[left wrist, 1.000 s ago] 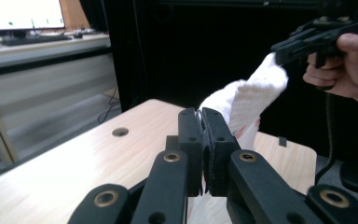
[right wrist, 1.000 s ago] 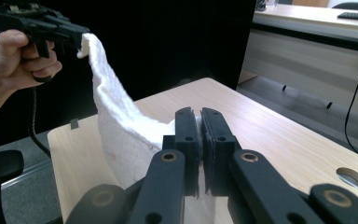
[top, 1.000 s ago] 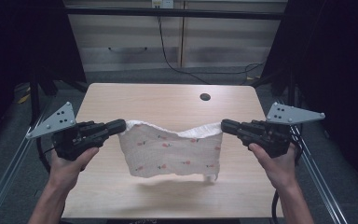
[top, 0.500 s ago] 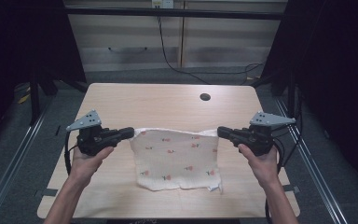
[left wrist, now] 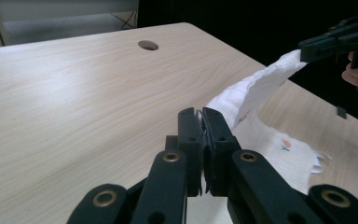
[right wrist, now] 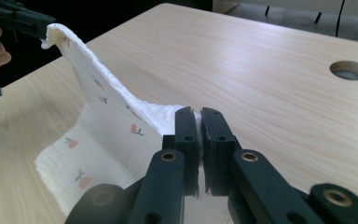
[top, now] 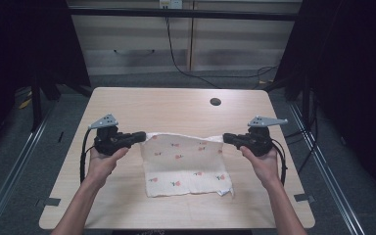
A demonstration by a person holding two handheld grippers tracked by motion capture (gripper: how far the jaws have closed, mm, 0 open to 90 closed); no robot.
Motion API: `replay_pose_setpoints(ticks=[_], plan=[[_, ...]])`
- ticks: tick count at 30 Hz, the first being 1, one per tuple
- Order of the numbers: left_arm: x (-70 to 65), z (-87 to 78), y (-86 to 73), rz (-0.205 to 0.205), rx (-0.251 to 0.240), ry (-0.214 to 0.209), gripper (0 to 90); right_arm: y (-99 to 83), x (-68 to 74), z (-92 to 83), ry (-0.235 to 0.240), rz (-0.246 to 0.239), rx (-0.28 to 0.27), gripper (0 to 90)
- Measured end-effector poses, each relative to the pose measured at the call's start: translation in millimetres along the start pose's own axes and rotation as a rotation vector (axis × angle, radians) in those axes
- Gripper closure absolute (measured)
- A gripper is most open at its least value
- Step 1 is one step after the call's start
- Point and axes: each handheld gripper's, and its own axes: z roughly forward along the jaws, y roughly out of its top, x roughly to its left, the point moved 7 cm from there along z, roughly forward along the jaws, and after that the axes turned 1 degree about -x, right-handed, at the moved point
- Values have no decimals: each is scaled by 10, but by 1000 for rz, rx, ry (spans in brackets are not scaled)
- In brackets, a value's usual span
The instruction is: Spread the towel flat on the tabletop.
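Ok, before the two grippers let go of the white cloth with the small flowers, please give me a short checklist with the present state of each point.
1. Left gripper is shut on a far corner of the cloth: ok.
2. Right gripper is shut on the other far corner: ok.
3. Far edge between the grippers is pulled straight: ok in the high view, with a slight sag.
4. Near part of the cloth lies flat on the table: ok, but the far edge is lifted, so the cloth is not fully down.
5. Near right corner is smooth: not ok, it looks rumpled.
6. Cloth is clear of the hole in the table: ok.
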Motion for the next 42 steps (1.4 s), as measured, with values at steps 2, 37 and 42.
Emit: replay_pose_setpoints(ticks=[2,37,42], plan=[[41,38,-13,-3,4,5,871,-30,-62,75,-5,17,5,859],[477,288,-111,-36,85,101,750,106,-423,815,-49,105,80,690],[420,232,-123,-29,94,99,743,113,-415,726,-75,63,77,642]])
